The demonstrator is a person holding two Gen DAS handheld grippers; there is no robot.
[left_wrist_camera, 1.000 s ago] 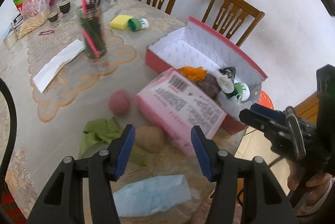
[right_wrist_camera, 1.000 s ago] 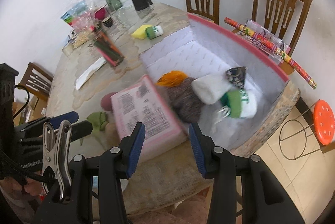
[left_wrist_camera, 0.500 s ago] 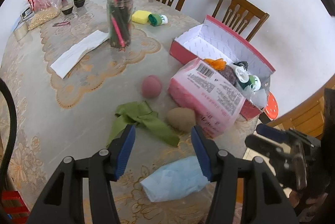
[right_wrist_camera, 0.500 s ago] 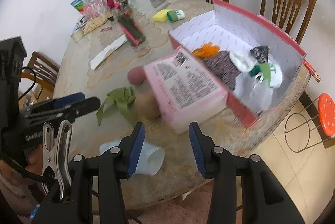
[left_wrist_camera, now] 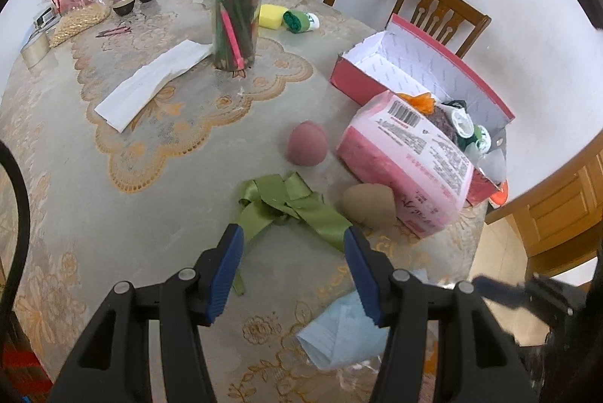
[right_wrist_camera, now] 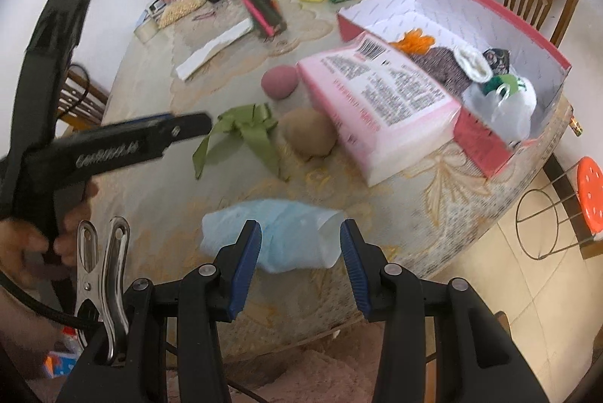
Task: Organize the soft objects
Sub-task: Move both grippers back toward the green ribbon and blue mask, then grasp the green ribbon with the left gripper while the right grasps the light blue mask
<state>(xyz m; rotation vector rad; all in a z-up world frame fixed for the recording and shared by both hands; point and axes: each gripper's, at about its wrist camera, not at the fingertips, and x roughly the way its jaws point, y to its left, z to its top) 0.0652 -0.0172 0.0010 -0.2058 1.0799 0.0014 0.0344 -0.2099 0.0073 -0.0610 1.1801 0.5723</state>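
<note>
Left tongs (left_wrist_camera: 293, 248): blue pads apart and empty, poised over the near tail of the green ribbon (left_wrist_camera: 286, 203).
Right tongs (right_wrist_camera: 300, 250): pads apart, nothing clamped, poised above the pale blue soft bundle (right_wrist_camera: 271, 233) near the bench edge.
Bench (left_wrist_camera: 113, 214): round, with a lace-patterned cover.
Green ribbon: lies loose on the bench, between the pink ball (left_wrist_camera: 307, 143) and the tongs.
Tan ball (left_wrist_camera: 367, 205): just beside the ribbon, touching the pink packet (left_wrist_camera: 405, 161).
Pink packet: leans tilted against the near end of the red box (left_wrist_camera: 422, 78).
Red box: open, white-lined, holding orange, dark, white and green soft items at its near end.
Far side: yellow sponge (left_wrist_camera: 270, 16) and green-and-white roll (left_wrist_camera: 301, 20) together, beyond the jar of pencils (left_wrist_camera: 235, 26).
</note>
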